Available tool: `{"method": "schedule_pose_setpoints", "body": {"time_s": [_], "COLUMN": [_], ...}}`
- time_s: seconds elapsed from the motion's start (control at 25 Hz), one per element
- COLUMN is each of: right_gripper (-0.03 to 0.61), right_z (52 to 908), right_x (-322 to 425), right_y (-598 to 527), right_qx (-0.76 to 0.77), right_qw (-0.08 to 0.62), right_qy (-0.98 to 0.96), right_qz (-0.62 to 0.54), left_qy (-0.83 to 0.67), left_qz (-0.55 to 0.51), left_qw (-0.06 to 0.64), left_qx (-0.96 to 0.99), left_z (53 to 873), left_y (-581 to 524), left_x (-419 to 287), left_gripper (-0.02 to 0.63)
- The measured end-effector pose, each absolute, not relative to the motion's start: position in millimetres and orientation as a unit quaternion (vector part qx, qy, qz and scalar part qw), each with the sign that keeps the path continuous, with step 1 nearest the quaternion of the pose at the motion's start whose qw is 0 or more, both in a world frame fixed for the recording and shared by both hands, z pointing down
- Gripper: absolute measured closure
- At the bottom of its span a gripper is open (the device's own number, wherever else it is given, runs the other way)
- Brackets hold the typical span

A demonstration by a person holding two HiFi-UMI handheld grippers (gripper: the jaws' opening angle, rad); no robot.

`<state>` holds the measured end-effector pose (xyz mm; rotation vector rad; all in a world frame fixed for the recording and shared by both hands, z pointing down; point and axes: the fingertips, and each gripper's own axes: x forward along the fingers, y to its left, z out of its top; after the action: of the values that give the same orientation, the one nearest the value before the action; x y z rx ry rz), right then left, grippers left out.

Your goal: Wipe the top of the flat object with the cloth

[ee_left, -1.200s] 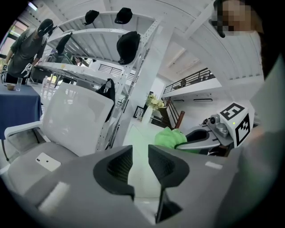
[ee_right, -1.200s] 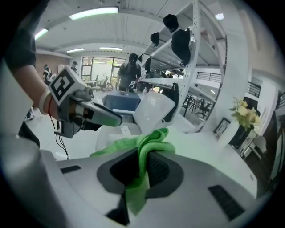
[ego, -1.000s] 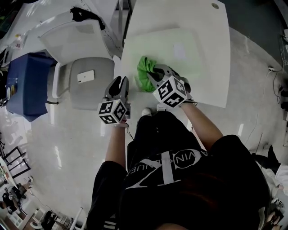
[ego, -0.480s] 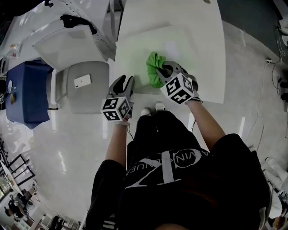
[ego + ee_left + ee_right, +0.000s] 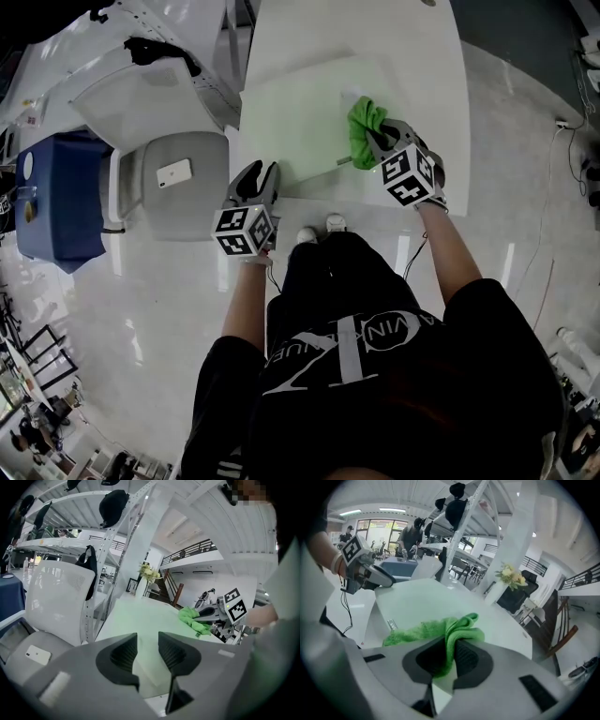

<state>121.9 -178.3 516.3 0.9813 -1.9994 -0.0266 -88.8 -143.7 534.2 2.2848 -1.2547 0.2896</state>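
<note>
Green cloth (image 5: 364, 128) parked on the right side of the flat board (image 5: 291, 112)
Head view: right gripper (image 5: 373, 142) is on the cloth, left gripper (image 5: 255, 180) at the board's near-left corner. Left gripper view: jaws apart, just eased in a bit, pinching nothing. Right gripper view: jaws clamped on the cloth.

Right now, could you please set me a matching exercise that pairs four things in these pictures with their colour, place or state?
Things:
1. cloth
2. phone
3. flat board
4. right claw

Descriptions:
A. pale green, lying on the white table
B. shut on a fold of fabric
C. resting on the grey chair seat
D. bright green, bunched up

Pairs: 1-D, 2-C, 3-A, 4-B
</note>
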Motion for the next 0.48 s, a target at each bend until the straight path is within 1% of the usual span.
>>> {"method": "schedule_pose_setpoints", "body": {"time_s": [0.28, 0.48], "right_gripper": [0.532, 0.532], "right_z": [514, 512], "right_x": [184, 201], "right_y": [-195, -195], "right_qx": [0.447, 0.474], "right_qw": [0.462, 0.460], "right_qy": [-0.766, -0.751], "right_qz": [-0.004, -0.007], "left_qy": [-0.465, -0.465], "left_qz": [0.106, 0.102], "left_qw": [0.259, 0.263], "left_qx": [0.840, 0.839], "left_z": [534, 533], "left_y": [-143, -143], "left_x": [-89, -89], "left_gripper": [0.465, 0.465]}}
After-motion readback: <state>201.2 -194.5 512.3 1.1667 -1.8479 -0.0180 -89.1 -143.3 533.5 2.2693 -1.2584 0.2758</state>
